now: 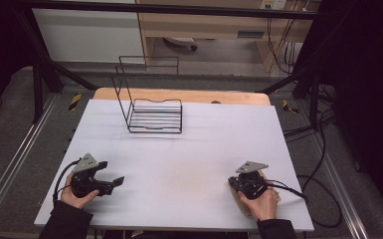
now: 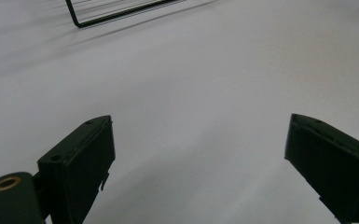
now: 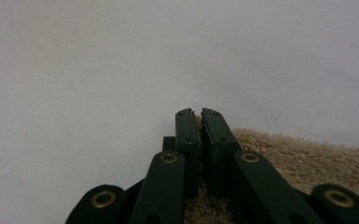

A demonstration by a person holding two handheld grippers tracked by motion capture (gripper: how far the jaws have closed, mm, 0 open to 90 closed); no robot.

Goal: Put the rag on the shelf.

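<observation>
Under right claw (image 3: 199,122) — beige, fuzzy towel (image 3: 307,158).

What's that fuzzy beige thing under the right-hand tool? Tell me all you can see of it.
It is a beige towel with a looped, terry-like pile, lying flat on the white table near its front right corner. The right gripper has its two black jaws shut on the edge, pinching a bit of pile. The hand covers most of it in the high view.

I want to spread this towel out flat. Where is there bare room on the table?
The wide middle of the table, between the left gripper and right gripper, is bare up to the wire rack. The towel crowds the near right corner.
</observation>
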